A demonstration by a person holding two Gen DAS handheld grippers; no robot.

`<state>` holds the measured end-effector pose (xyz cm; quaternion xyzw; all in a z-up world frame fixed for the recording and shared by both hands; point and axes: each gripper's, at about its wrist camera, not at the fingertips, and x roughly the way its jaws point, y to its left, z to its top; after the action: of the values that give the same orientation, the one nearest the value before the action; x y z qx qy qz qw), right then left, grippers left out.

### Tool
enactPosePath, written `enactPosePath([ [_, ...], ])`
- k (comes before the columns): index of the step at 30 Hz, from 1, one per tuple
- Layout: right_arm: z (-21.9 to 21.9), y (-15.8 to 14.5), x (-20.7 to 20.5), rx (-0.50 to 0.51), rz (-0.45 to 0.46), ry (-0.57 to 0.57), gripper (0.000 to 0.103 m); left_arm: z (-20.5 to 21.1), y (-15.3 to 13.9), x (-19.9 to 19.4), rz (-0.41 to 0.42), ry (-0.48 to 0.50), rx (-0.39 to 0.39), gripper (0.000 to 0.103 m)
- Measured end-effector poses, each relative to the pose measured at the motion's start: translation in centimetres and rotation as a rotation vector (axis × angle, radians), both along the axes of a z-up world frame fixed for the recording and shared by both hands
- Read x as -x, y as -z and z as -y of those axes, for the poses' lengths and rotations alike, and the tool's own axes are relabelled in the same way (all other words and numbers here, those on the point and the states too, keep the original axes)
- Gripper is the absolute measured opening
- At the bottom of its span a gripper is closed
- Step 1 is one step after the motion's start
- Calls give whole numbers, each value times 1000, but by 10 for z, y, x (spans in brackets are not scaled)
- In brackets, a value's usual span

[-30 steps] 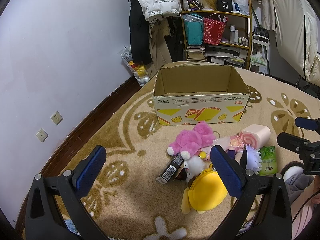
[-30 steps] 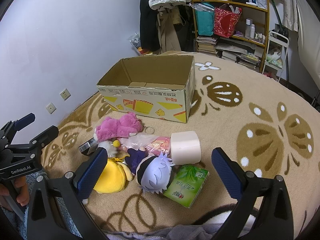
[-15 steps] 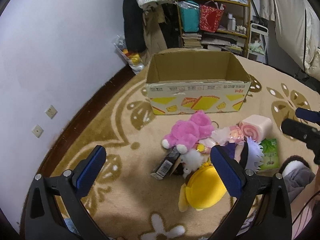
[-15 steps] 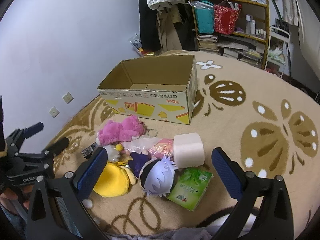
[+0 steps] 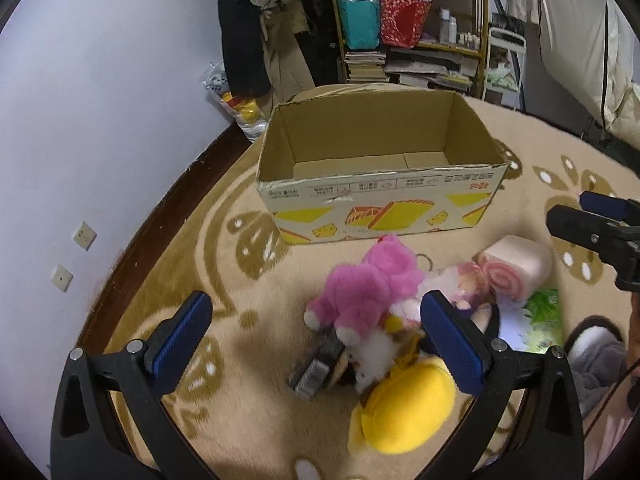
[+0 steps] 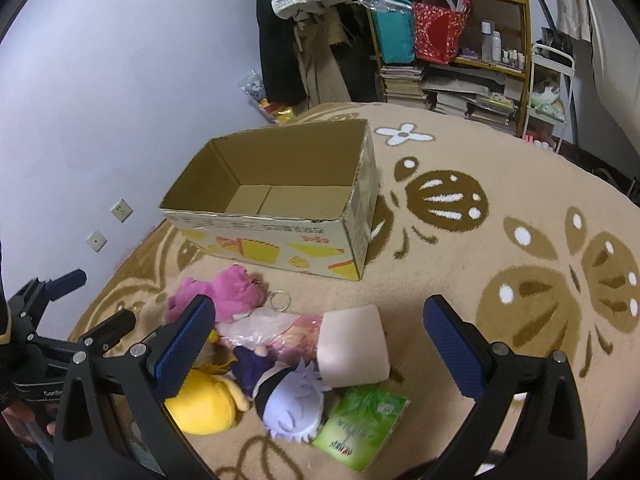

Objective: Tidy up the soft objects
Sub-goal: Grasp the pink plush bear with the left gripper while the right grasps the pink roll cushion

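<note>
Both grippers hang above a pile of soft things on the beige patterned rug (image 6: 460,264), and neither holds anything. The left gripper (image 5: 316,328) has its jaws spread wide, over the near left side of the heap; the right gripper (image 6: 320,332) has its jaws just as wide, above the middle of the pile.

The pile sits just in front of an open cardboard box (image 6: 280,200) — its printed yellow side faces the toys. Nearest the box lies a pink plush (image 5: 360,292), a key ring beside it. The yellow plush (image 5: 404,412) is closest to the person, touching a small dark packet (image 5: 316,368) and a bit of white fluff. To the right of these lies a doll with pale lilac hair (image 6: 292,404), its head against a green tissue pack (image 6: 360,424). A pink swirl-roll cushion (image 5: 516,268) rests just beyond that pack, with a pink plastic-wrapped item (image 6: 280,332) pressed against its left side.

Behind the box, against the wall, stands a shelf (image 6: 452,40) with bags, books and bottles, and coats hang beside it — well apart from the toys.
</note>
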<state>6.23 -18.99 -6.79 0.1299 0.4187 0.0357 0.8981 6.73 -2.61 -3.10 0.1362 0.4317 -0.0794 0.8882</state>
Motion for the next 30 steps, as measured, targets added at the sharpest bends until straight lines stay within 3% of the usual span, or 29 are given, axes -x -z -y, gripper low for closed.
enactPosePath([
  [19,15,61,-35,1,-198,1,103,31,53,-68,-93,103,-32,103],
  [24,18,71,-38,-20,-237,6,103,34,66,-79,-155,128,21,103],
  [30,18,83,-41,-29,-280,-2,103,39,80,-87,-188,138,11,103],
])
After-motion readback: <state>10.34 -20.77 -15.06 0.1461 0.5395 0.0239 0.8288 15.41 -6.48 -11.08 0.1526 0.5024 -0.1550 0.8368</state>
